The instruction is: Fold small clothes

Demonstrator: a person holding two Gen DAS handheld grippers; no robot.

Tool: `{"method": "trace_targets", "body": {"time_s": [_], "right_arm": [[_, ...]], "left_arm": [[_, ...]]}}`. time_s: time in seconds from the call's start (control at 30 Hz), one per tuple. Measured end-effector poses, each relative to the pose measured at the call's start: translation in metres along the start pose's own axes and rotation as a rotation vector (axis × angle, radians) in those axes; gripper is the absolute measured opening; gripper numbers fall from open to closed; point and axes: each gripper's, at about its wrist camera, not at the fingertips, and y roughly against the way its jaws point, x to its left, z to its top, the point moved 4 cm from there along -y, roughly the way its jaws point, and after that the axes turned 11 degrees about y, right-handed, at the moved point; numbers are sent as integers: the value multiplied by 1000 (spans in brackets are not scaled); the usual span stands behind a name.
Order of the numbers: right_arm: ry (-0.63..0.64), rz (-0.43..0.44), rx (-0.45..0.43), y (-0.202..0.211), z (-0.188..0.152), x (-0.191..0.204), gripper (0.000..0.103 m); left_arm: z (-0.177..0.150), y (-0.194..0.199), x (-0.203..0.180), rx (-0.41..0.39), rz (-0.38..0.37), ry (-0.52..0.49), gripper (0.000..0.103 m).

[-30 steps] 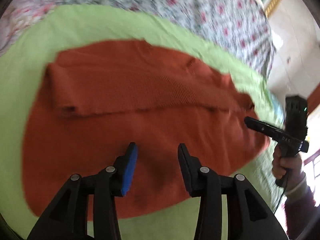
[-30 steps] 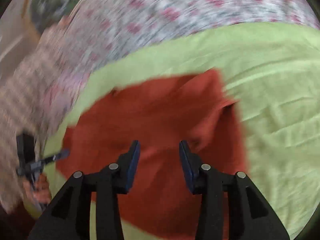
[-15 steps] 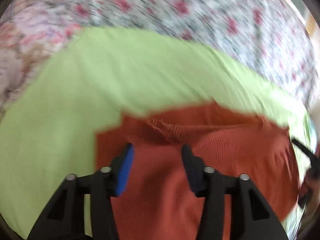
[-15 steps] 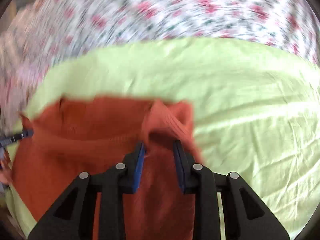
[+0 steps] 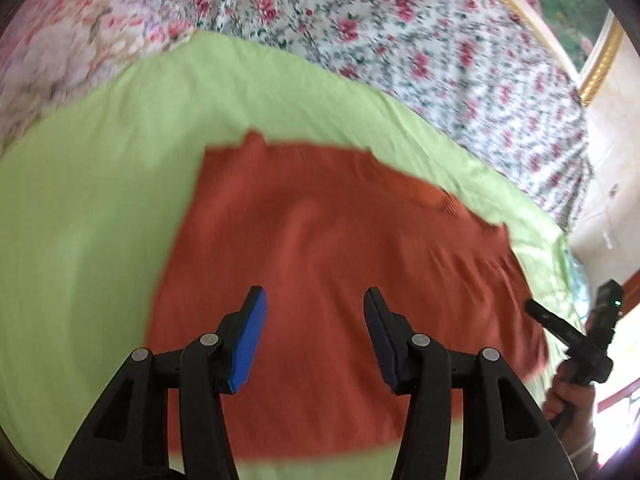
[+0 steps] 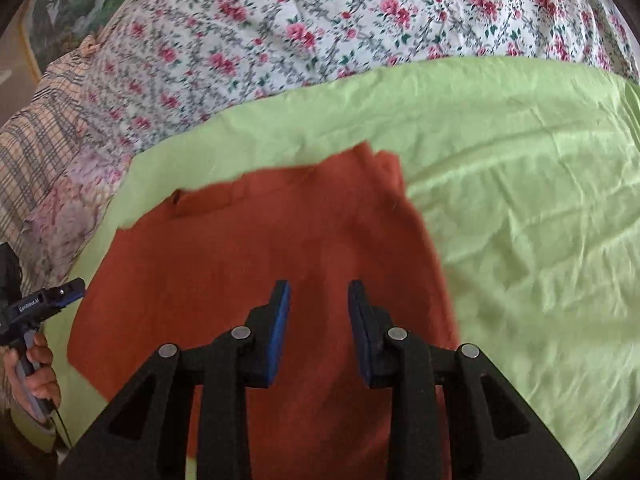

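— While we look along the left gripper (image 5: 314, 312), what do we see between its fingers?

— We see nothing between them. Its jaws are spread wide, and the blue pads (image 5: 246, 344) are well apart. It is over the rust-orange knit garment (image 5: 340, 264), but we cannot tell if it touches the cloth.

— And the right gripper (image 6: 319, 306)?

— Its jaws are parted too, but less wide than the left ones. Between them there is only the same garment (image 6: 256, 248) below, and no cloth is pinched.

— Where does the garment lie?

— It lies flat on a light green sheet (image 5: 88, 216), with green showing around it on all sides. Its far edge is a little uneven and shows a layered fold. Behind the sheet we see a white bedcover with red flowers (image 6: 320, 24).

— How many things do we count?

— We count one garment, one green sheet and two grippers. In the left view the right gripper (image 5: 538, 310) appears at the right edge, held by a hand (image 5: 570, 404). In the right view the left gripper (image 6: 76, 286) appears at the left edge, also in a hand (image 6: 34, 376).
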Motion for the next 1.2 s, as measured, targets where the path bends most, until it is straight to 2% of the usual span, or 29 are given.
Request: {"method": "trace_targets", "body": {"time_s": [0.2,0.4,0.6,0.8,0.93,1.0,1.03,1.07,1.13,1.2], "right_arm": [[-58,62,8,22,-43,20,32],[-97,90,16,40,-68,29,33],[-99,107,18,50,-76,35,34],[-103,119,23,51,-78,38,35],[-107,124,29,48,-78,39,35],[-108,127,30,47,-77,39,35],[-107,129,31,47,-76,39,35],[-108,133,30,46,-75,38,35],[-110,139,30,45,-72,37,35],[-114,146,28,44,-68,33,35]], "left_arm": [[-71,29,13,57,-45,74,54],[-108,33,32,108,-65,155,58],[-107,29,41,91,-94,232,63],[-84,18,54,40,-114,337,64],[-63,9,62,-7,-100,367,64],[-52,4,66,-33,-72,367,59],[-47,3,67,-44,-55,366,50],[-42,1,67,-53,-35,360,36],[-33,-1,63,-47,-36,337,16],[-27,4,49,-75,-33,294,12]]}}
